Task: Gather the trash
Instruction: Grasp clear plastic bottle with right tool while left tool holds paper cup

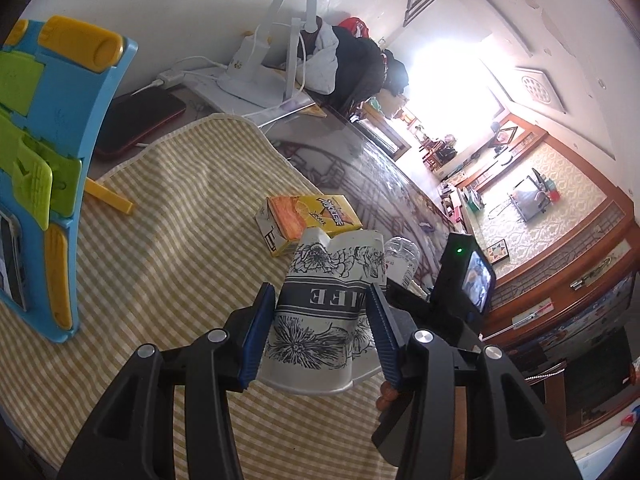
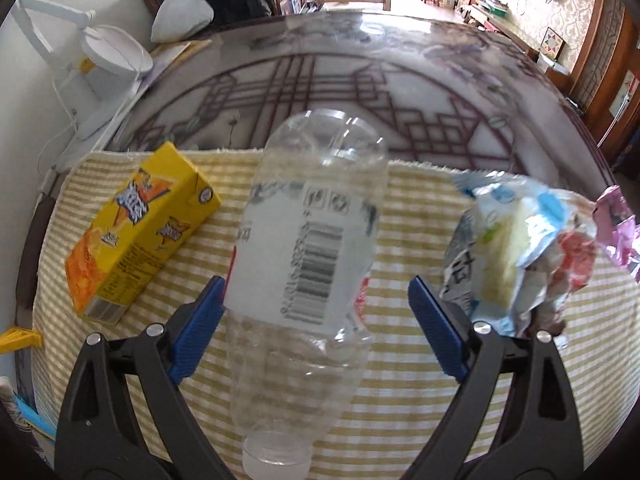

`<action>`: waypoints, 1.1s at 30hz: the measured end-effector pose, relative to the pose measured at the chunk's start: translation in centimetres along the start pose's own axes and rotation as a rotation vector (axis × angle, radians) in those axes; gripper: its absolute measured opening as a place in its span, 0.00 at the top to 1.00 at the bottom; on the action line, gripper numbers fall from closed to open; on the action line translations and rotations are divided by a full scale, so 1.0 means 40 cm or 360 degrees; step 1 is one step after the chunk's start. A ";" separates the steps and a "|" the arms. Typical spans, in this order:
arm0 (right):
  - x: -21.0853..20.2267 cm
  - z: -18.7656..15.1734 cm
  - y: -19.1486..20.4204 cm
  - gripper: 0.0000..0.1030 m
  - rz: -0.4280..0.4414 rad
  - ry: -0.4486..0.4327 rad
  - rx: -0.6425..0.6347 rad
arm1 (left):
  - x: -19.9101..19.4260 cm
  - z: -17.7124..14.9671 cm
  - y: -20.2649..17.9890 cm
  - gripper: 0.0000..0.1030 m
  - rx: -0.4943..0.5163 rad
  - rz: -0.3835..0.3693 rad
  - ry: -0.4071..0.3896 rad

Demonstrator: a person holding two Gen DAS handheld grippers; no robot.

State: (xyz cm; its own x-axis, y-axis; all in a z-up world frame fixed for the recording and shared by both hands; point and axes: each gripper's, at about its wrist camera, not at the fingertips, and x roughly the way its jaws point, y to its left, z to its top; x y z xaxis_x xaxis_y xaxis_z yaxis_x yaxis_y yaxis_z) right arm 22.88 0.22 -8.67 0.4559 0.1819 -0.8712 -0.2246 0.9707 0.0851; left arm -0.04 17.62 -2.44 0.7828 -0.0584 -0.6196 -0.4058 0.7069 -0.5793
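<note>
On the yellow striped cloth [image 2: 400, 380] I had the left gripper [image 1: 320, 334] clamped on a crumpled paper coffee cup [image 1: 320, 312], squeezed from both sides so it could be carried as trash. My right gripper [image 2: 316, 326] stood with its jaws apart astride a clear plastic bottle [image 2: 308, 264] lying cap toward me; one pad looked to brush the label at 9 o'clock, the other stood clear, so I judged nothing was gripped yet. A yellow juice carton [image 2: 140, 232] lay at 10 o'clock of the bottle, crumpled wrappers [image 2: 516, 256] at 3 o'clock, close enough to crowd the far jaw. A blue and green plastic stand [image 1: 52, 168] rose at 9 o'clock in the left view.
</note>
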 end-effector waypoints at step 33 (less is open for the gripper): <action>-0.324 -0.296 -0.234 0.45 0.0077 -0.0126 -0.0510 | 0.047 -0.043 -0.067 0.56 0.0254 0.0208 0.0023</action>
State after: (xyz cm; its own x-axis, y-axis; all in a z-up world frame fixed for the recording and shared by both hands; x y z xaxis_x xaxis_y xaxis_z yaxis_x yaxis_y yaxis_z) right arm 8.87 -13.06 -3.90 0.5007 0.2503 -0.8287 -0.5014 0.8642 -0.0419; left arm 1.72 14.40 -2.97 0.7212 0.0319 -0.6920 -0.4225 0.8119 -0.4029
